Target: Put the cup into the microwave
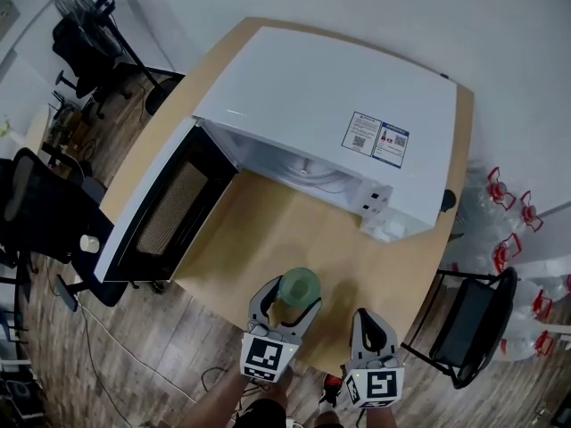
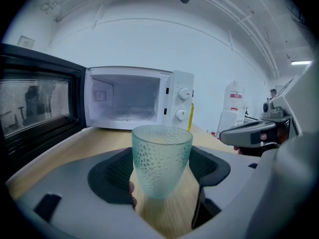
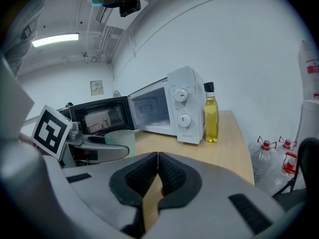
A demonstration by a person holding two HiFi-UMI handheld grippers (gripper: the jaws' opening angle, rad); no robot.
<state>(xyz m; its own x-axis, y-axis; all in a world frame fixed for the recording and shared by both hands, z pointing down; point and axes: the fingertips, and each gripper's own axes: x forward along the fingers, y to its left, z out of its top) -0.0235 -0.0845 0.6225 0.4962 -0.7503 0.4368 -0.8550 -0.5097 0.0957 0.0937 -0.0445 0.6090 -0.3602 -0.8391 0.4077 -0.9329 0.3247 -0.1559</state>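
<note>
Across the middle of the head view, a pale wooden table over dark plank flooring. On its upper half, a white microwave, cavity facing the lower left of the frame. Microwave door swung fully wide toward the left edge, with a dark mesh window in a black frame.

At lower right, a black chair just beside the table's right edge. Further right, against the frame edge, clear water jugs with red handles.

At bottom centre, the left gripper, marker cube toward the bottom edge. Jaws drawn in against both sides of the cup, pads touching the glass left and right, as seen in the left gripper view. Just to its right and apart from it, the right gripper, pads pressed together and gripping nothing.

In the right gripper view, right of centre, a bottle of yellow oil with a black cap, standing upright just beside the microwave's dial side.

Smallest, the cup: pale green dimpled glass, upright, between the left jaws near the table's lower edge in the head view, well short of the microwave opening. Cannot tell whether its base touches the tabletop.
</note>
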